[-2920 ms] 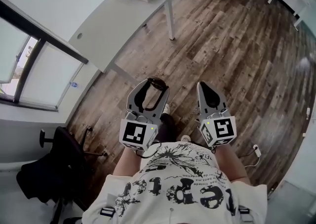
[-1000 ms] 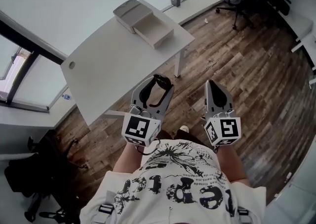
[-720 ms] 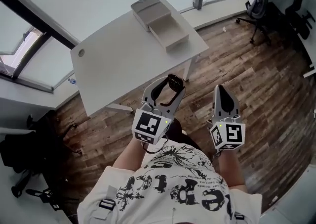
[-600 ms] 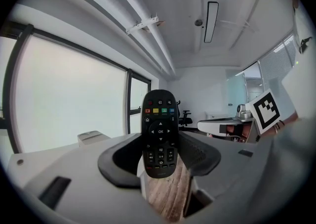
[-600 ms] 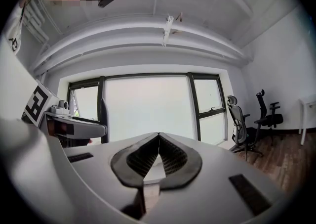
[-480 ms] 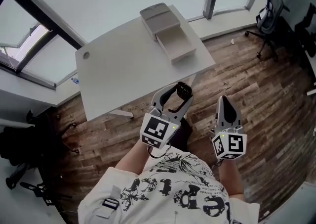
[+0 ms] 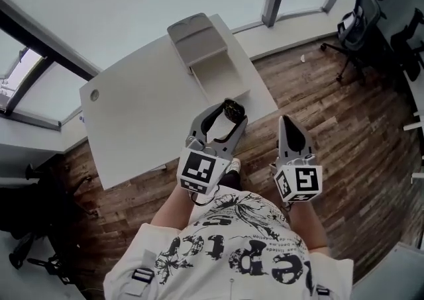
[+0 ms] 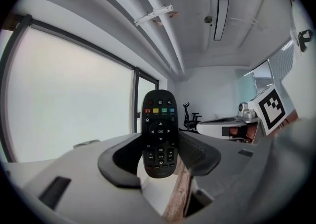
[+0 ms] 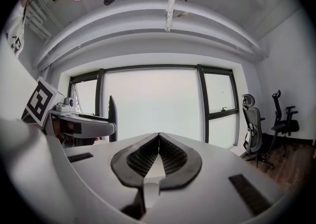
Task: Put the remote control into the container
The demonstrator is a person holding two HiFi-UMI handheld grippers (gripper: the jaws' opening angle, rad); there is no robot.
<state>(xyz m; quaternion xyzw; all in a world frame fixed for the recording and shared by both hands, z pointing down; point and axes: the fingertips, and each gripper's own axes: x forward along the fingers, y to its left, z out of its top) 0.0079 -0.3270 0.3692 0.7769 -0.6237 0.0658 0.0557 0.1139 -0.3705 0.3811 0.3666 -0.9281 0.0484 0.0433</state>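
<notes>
A black remote control [image 8: 159,134] stands upright between the jaws of my left gripper [image 8: 159,157], which is shut on its lower half. In the head view, the left gripper [image 7: 227,114] hovers at the near edge of the white table [image 7: 146,120], with the remote's [image 7: 232,110] end showing at its tips. Just beyond it lies the container [image 7: 218,77], an open pale box with its lid [image 7: 192,34] folded back. My right gripper [image 7: 289,134] is shut and empty over the floor, right of the table; its pads meet in the right gripper view [image 9: 159,136].
Wooden floor [image 7: 344,133] stretches to the right of the table. Black office chairs [image 7: 358,20] stand at the far right, and another chair [image 7: 26,193] at the lower left. Large windows run behind the table. A round cable hole [image 7: 93,95] sits at the table's left corner.
The table and container have come closer under the grippers. The left gripper, still holding the remote, now stands at the table's near edge just short of the container. The right gripper stays shut beside it.
</notes>
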